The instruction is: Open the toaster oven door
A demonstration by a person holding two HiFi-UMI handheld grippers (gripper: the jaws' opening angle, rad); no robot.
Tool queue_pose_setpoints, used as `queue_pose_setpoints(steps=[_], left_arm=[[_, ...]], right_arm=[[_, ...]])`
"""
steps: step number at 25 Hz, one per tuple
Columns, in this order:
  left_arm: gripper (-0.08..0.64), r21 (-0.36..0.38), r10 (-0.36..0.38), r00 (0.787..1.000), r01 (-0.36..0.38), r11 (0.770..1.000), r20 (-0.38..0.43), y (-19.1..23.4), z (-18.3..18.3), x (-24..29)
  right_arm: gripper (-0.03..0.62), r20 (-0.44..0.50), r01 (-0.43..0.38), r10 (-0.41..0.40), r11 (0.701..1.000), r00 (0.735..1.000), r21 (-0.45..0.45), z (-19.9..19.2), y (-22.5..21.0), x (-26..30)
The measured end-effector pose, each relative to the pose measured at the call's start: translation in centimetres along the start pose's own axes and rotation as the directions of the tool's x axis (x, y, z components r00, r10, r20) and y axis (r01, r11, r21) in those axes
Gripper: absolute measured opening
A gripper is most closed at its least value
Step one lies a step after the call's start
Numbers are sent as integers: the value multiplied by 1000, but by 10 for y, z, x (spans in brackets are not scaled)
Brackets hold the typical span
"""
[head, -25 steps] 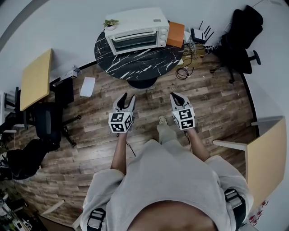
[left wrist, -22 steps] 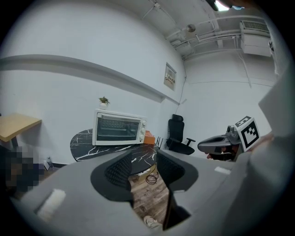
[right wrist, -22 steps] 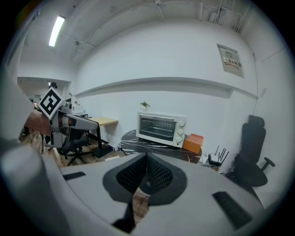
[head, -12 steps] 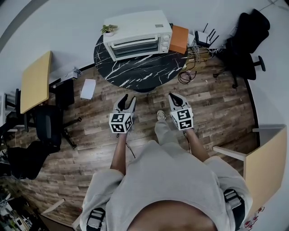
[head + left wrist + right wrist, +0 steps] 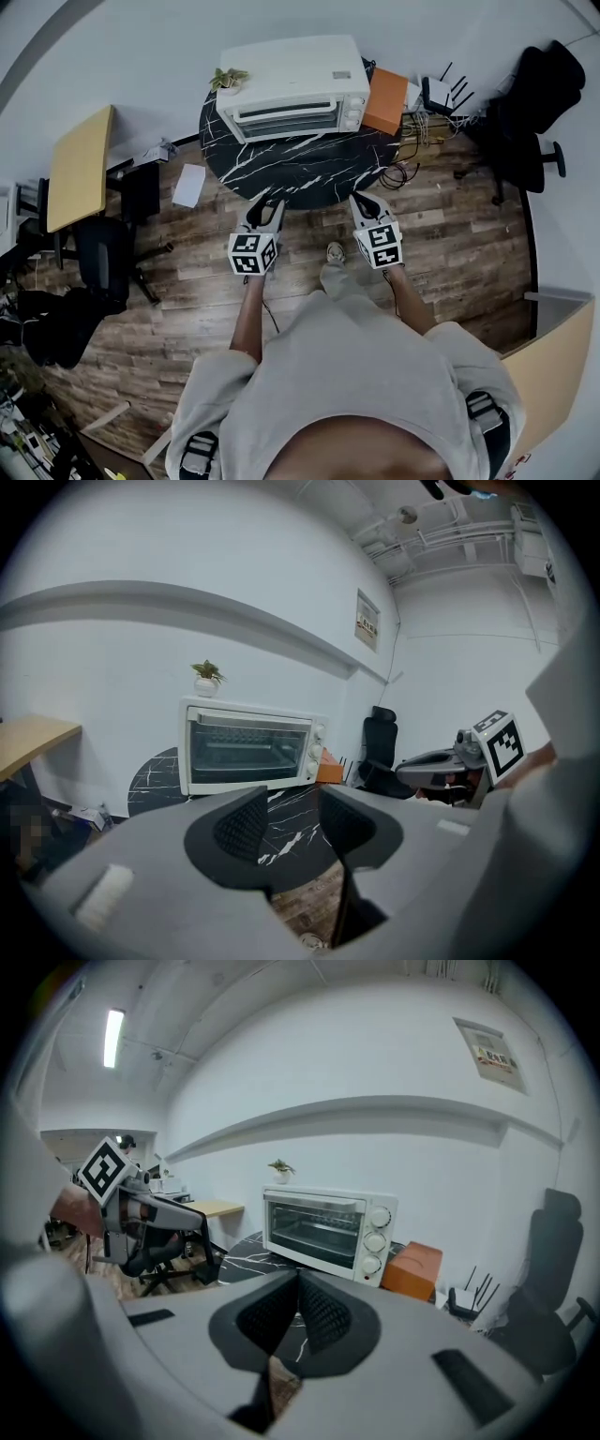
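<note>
The toaster oven (image 5: 291,89) is a boxy white appliance with rounded corners. It stands toward the far edge of a round bench (image 5: 309,155) whose top is glossy black stone streaked with thin white veins. Its door (image 5: 286,117) is shut. The door is a dark glass pane in a pale frame with a straight bar handle along the upper edge, and wire racks show through the glass. Three round white knobs (image 5: 353,108) are stacked down the right side of the front.

A small leafy plant in a pale pot (image 5: 230,79) sits at the oven's left rear corner. A matte orange box (image 5: 386,86) stands just beside the oven's right side, at the bench's right edge.

Both tongs are held over the wood-plank floor (image 5: 187,272) near the bench's near edge, well apart from the oven and pointing toward it.

The left tongs (image 5: 266,202) have their jaws apart. In the left gripper view the two ribbed dark pads of the left tongs (image 5: 292,799) stand separated with only the bench top and floor showing between them.

The right tongs (image 5: 362,199) have their jaws together. In the right gripper view their textured pads (image 5: 298,1279) meet at the tips in a narrow wedge with nothing between them. Past them sit the oven (image 5: 323,1227) and its knobs (image 5: 378,1239).

Each pair of tongs is smooth grey plastic and carries a white cube printed with black square markers.
</note>
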State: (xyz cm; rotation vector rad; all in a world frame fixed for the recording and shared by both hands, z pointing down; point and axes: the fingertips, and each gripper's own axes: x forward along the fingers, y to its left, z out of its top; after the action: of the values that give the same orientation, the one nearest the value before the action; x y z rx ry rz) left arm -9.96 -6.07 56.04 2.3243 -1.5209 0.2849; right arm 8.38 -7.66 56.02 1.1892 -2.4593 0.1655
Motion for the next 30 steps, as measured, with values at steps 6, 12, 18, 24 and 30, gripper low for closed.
queue_pose_setpoints(steps=[6,12,18,24,30], left_arm=[[161,-14,38,999,-38,999,-3,11,17,35],[161,-32,79,997,-79,996,-6,22,30,64],[161,-42,110,994,-110,993,-7,27,39,86],[161,-50,121,993,-121,991,2,33,45,101],[161,-45,106,994,-106,993,9,38,51,111]], right_arm=[[14,-9,-49,49,999,999,-10,9,-29,36],[14,-16,-97,97,995,995,-13,15,-50,62],[14,-14,-134,134,991,991,-19,20,-69,83],[14,-22,-156,155,988,988,-23,20,-74,98],[14,-35,-156,155,988,987,-19,17,-74,108]])
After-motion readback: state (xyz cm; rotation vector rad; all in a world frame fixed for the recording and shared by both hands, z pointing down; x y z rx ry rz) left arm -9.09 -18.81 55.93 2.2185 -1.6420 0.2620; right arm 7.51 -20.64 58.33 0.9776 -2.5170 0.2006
